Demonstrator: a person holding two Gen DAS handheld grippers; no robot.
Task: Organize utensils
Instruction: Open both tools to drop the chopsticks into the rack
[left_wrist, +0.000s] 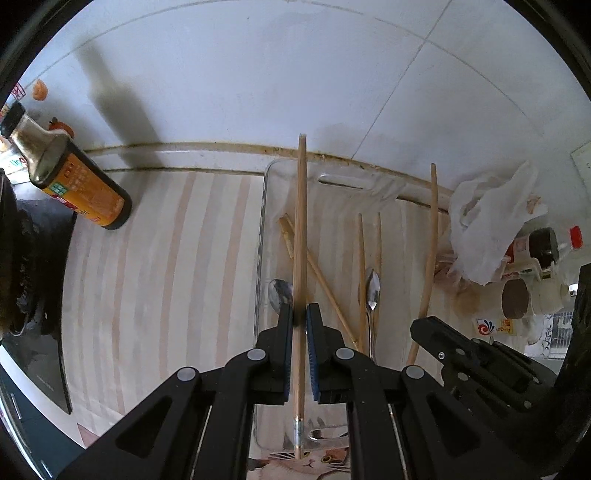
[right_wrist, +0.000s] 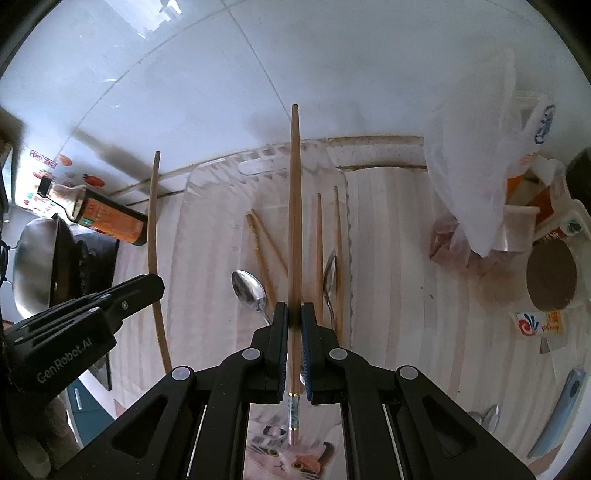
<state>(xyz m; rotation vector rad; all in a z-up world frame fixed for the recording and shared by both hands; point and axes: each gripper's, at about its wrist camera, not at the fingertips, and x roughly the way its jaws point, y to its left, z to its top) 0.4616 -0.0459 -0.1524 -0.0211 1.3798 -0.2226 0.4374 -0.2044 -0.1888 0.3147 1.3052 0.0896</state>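
My left gripper (left_wrist: 299, 314) is shut on a long wooden chopstick (left_wrist: 301, 236) that points forward over a clear plastic tray (left_wrist: 266, 184). My right gripper (right_wrist: 294, 312) is shut on another long chopstick (right_wrist: 294, 206), also held above the tray (right_wrist: 192, 181). In the tray lie several loose chopsticks (left_wrist: 325, 284) and two metal spoons (left_wrist: 371, 291), (left_wrist: 279, 293). The right gripper (left_wrist: 424, 328) and its chopstick (left_wrist: 428, 243) show at the right of the left wrist view. The left gripper (right_wrist: 147, 288) and its chopstick (right_wrist: 153, 229) show at the left of the right wrist view.
A soy sauce bottle (left_wrist: 74, 177) stands at the left near a dark stove and wok (right_wrist: 40, 262). A white plastic bag (right_wrist: 469, 173), jars (left_wrist: 517, 299) and packets crowd the right. A tiled wall rises behind the striped counter. A blue-handled tool (right_wrist: 561, 413) lies at the right.
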